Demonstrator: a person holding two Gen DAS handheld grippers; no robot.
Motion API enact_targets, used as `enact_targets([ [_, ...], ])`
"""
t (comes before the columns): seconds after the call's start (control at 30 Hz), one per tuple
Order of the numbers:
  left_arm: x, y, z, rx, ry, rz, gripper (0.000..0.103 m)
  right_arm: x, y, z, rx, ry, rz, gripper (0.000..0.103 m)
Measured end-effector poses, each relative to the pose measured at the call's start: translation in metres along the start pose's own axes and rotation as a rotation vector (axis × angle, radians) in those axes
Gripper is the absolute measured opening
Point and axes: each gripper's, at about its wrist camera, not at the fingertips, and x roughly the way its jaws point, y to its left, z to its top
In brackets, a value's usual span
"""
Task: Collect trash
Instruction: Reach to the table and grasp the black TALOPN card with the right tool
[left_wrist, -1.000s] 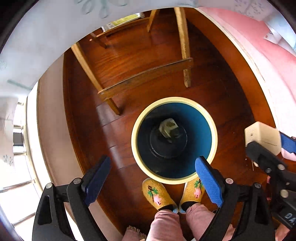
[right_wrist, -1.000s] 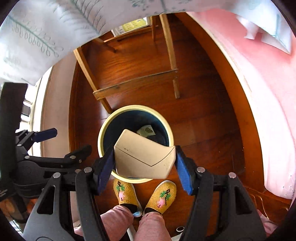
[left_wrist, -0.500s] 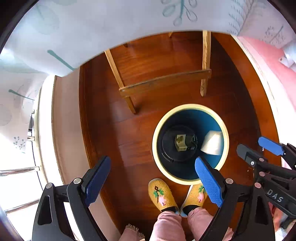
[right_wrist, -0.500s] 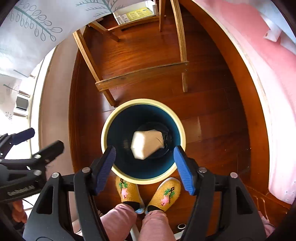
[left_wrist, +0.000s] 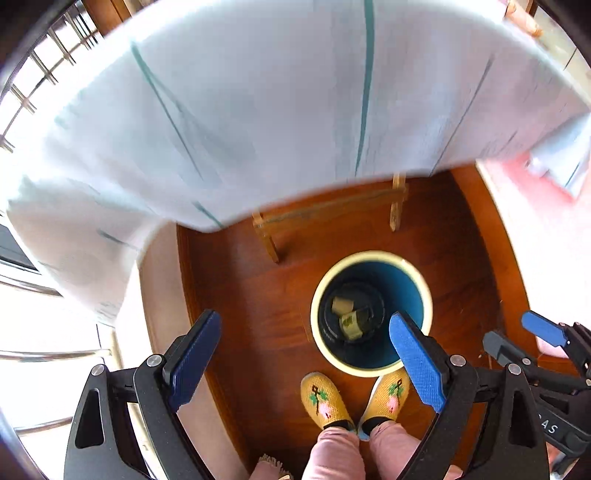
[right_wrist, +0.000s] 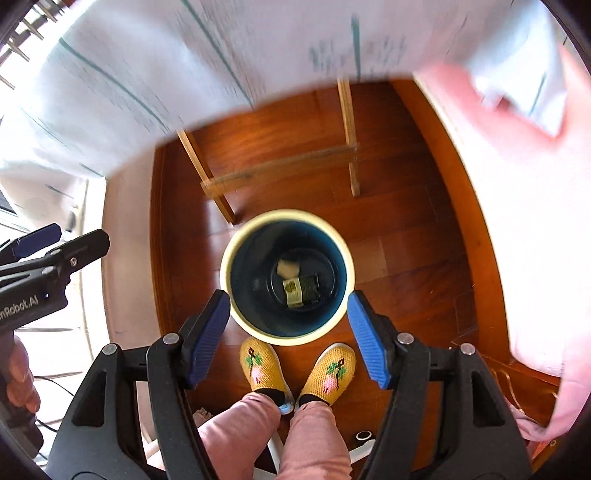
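Dark wood floor lies below your right hand-held gripper, whose fingers are spread and empty, the bin just ahead of them. Your left hand-held gripper is spread too. Trash, a cream box and a greenish pack, lies on the bin's bottom.

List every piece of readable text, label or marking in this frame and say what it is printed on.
"nRobot.AI", cut off at the frame edge: body of the left gripper, seen in the right wrist view.
"AS", partial: body of the right gripper, seen in the left wrist view.
Green label on the trash in the bin: too small to read.
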Motion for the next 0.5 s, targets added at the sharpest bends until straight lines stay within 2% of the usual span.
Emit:
enact_targets([
  [0.2, -0.102, 0.006, 0.036, 0.022, -0.117, -0.029, 0.094, -0.101, 0.018, 0.033, 0.017, -0.149, 0.005, 0.063],
  [0.33, -0.171, 0.008, 0.057, 0.039, -0.238, -0.069, 0.094, -0.165, 0.03, 0.056, 0.026, -0.266, -0.001, 0.063],
  [0.5, -0.235, 0.009, 0.087, 0.054, -0.357, -0.136, 0.094, -0.225, 0.045, 0.078, 0.028, -0.382, -0.015, 0.063],
])
